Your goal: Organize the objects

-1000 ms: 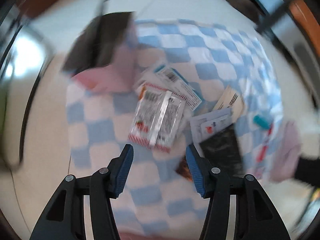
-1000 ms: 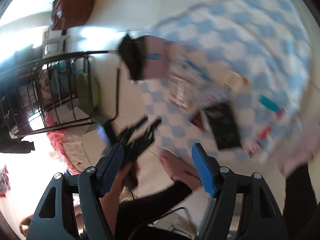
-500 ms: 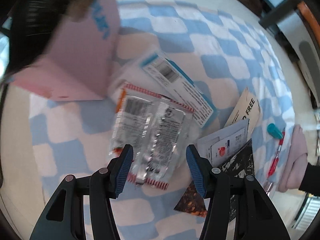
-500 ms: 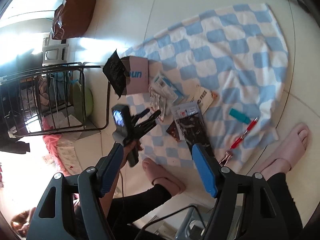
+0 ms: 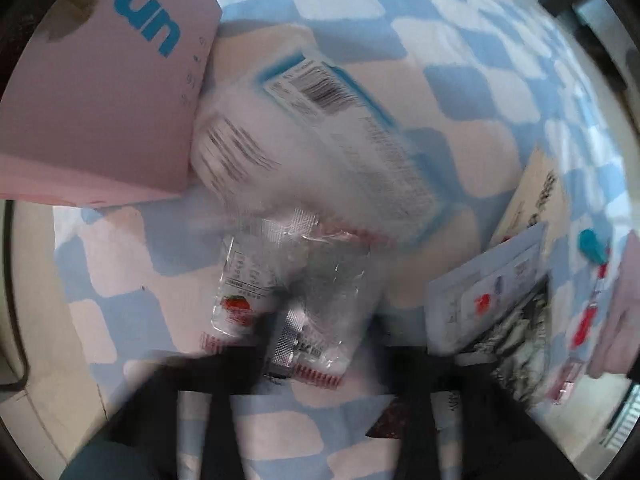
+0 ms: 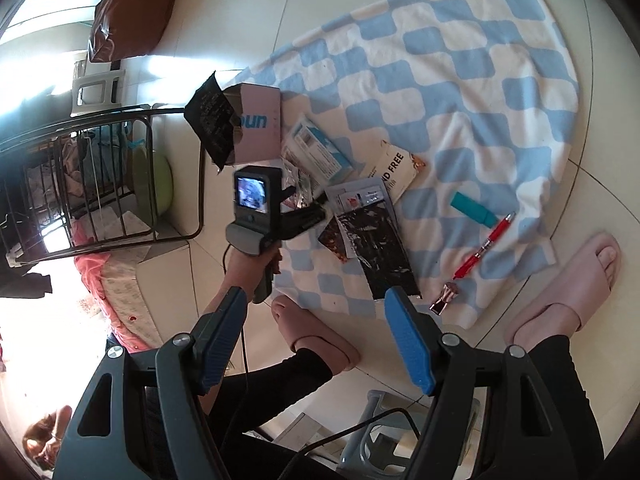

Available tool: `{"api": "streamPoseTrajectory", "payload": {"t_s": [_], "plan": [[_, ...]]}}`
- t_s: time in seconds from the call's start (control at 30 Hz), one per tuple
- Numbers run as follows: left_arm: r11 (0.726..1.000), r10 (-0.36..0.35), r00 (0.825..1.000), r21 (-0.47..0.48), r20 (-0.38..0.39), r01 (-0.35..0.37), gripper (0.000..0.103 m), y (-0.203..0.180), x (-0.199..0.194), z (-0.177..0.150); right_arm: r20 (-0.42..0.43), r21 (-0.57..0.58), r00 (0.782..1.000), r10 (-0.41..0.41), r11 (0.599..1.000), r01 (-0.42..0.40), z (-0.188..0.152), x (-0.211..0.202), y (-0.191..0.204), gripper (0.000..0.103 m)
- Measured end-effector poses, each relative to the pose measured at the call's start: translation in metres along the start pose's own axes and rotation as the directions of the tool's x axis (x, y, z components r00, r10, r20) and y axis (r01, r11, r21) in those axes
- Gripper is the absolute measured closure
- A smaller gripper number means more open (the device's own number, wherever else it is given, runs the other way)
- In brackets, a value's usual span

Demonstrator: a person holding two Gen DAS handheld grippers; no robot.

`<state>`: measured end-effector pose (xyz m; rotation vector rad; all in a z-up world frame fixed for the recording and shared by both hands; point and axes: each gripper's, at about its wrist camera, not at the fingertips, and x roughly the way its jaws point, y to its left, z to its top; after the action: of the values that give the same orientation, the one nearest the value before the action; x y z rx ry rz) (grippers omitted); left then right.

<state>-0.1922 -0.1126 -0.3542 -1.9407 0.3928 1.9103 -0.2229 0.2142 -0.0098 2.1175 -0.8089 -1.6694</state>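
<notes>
A clear snack packet (image 5: 296, 292) with a red strawberry print lies on the blue-and-white checked towel (image 5: 460, 60), just below a white-and-blue barcoded packet (image 5: 352, 128). My left gripper (image 5: 308, 360) points down at the clear packet. Its jaws are closing, blurred, and they pinch the packet's lower end. From the right wrist view the left gripper (image 6: 316, 210) sits low over the pile beside the open pink box (image 6: 258, 124). My right gripper (image 6: 315, 290) hangs open high above the towel's near edge, with nothing between its blue pads (image 6: 408, 336).
On the towel (image 6: 460, 60) lie a black packet (image 6: 380, 248), a beige packet (image 6: 396, 170), a grey sachet (image 6: 362, 196), a teal cap (image 6: 472, 208) and a red pen (image 6: 484, 246). A wire rack (image 6: 100, 184) stands left. Two feet in pink slippers (image 6: 560, 284) border the near edge.
The left gripper has dropped toward the pile and its jaws have gone from wide apart to pinching the clear packet. The right gripper has shifted slightly and stayed open.
</notes>
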Motion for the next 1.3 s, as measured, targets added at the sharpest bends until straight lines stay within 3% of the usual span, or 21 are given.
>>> {"api": "streamPoseTrajectory", "payload": {"t_s": [0.13, 0.2, 0.27, 0.33, 0.4, 0.5, 0.57, 0.63, 0.67, 0.73, 0.83, 0.9, 0.93, 0.97, 1.03, 1.07, 1.1, 1.13, 1.2, 1.23, 1.3], "plan": [[1.0, 0.017, 0.999, -0.016, 0.038, -0.017, 0.102, 0.009, -0.009, 0.0, 0.005, -0.001, 1.0, 0.0, 1.0, 0.0, 0.0, -0.001, -0.001, 0.031], [0.997, -0.047, 0.997, -0.058, 0.058, 0.051, 0.103, 0.013, -0.017, -0.001, 0.006, 0.0, 1.0, 0.005, 1.0, -0.005, 0.0, -0.002, 0.0, 0.03], [0.986, -0.138, 0.984, -0.073, 0.116, 0.147, 0.103, 0.017, -0.035, -0.003, 0.006, 0.01, 1.0, 0.028, 1.0, -0.028, 0.0, -0.003, 0.002, 0.03], [0.954, -0.275, 0.945, -0.074, 0.175, 0.291, 0.103, 0.022, -0.06, -0.001, -0.004, 0.029, 0.996, 0.087, 0.996, -0.087, 0.001, -0.004, 0.005, 0.03], [0.911, -0.384, 0.89, -0.056, 0.245, 0.409, 0.103, 0.027, -0.094, 0.004, -0.008, 0.046, 0.986, 0.168, 0.985, -0.168, 0.0, -0.004, 0.01, 0.03], [0.856, -0.469, 0.813, -0.049, 0.345, 0.514, 0.103, 0.028, -0.142, 0.001, -0.009, 0.09, 0.96, 0.28, 0.956, -0.278, -0.001, 0.001, 0.016, 0.03], [0.799, -0.535, 0.739, -0.04, 0.41, 0.6, 0.103, 0.033, -0.179, -0.009, -0.001, 0.141, 0.939, 0.343, 0.93, -0.339, -0.003, 0.006, 0.018, 0.03], [0.762, -0.576, 0.689, -0.017, 0.441, 0.648, 0.103, 0.03, -0.215, -0.022, 0.012, 0.183, 0.918, 0.397, 0.901, -0.392, -0.004, 0.012, 0.02, 0.03], [0.761, -0.58, 0.687, -0.009, 0.438, 0.648, 0.103, 0.026, -0.226, -0.025, 0.02, 0.2, 0.915, 0.403, 0.895, -0.399, -0.003, 0.016, 0.02, 0.03], [0.782, -0.566, 0.713, -0.004, 0.414, 0.624, 0.103, 0.018, -0.251, -0.033, 0.033, 0.2, 0.93, 0.365, 0.91, -0.364, -0.002, 0.022, 0.022, 0.03], [0.81, -0.516, 0.754, -0.055, 0.407, 0.584, 0.103, 0.024, -0.285, -0.052, 0.037, 0.139, 0.977, 0.209, 0.967, -0.212, 0.009, 0.04, 0.024, 0.03], [0.804, -0.485, 0.767, -0.131, 0.421, 0.581, 0.101, 0.027, -0.305, -0.063, 0.041, 0.083, 0.995, 0.087, 0.992, -0.091, 0.024, 0.059, 0.02, 0.03], [0.797, -0.454, 0.779, -0.194, 0.432, 0.572, 0.09, 0.028, -0.321, -0.078, 0.036, 0.059, 0.999, 0.041, 0.997, -0.043, 0.033, 0.07, 0.016, 0.03], [0.804, -0.406, 0.806, -0.251, 0.432, 0.539, 0.069, 0.027, -0.321, -0.082, 0.037, 0.054, 0.999, 0.004, 0.999, -0.006, 0.046, 0.082, 0.008, 0.03], [0.844, -0.259, 0.876, -0.345, 0.407, 0.41, 0.047, 0.029, -0.316, -0.085, 0.052, 0.137, 0.998, -0.04, 0.99, 0.033, 0.069, 0.101, -0.019, 0.03], [0.855, -0.202, 0.897, -0.376, 0.393, 0.357, 0.046, 0.029, -0.312, -0.084, 0.068, 0.205, 0.996, -0.059, 0.978, 0.044, 0.082, 0.111, -0.034, 0.03], [0.85, -0.17, 0.912, -0.412, 0.373, 0.327, 0.046, 0.032, -0.305, -0.081, 0.081, 0.255, 0.994, -0.07, 0.966, 0.048, 0.092, 0.119, -0.047, 0.03], [0.83, -0.189, 0.915, -0.44, 0.357, 0.343, 0.046, 0.035, -0.295, -0.077, 0.091, 0.291, 0.993, -0.077, 0.956, 0.047, 0.102, 0.128, -0.056, 0.03], [0.789, -0.242, 0.907, -0.474, 0.345, 0.391, 0.046, 0.045, -0.282, -0.073, 0.097, 0.33, 0.988, -0.123, 0.94, 0.085, 0.124, 0.147, -0.066, 0.03], [0.776, -0.224, 0.919, -0.511, 0.326, 0.37, 0.046, 0.052, -0.277, -0.071, 0.099, 0.339, 0.984, -0.151, 0.935, 0.109, 0.135, 0.158, -0.067, 0.03], [0.736, -0.234, 0.91, -0.549, 0.341, 0.395, 0.046, 0.065, -0.275, -0.068, 0.1, 0.337, 0.982, -0.16, 0.934, 0.118, 0.15, 0.173, -0.065, 0.03]]}}
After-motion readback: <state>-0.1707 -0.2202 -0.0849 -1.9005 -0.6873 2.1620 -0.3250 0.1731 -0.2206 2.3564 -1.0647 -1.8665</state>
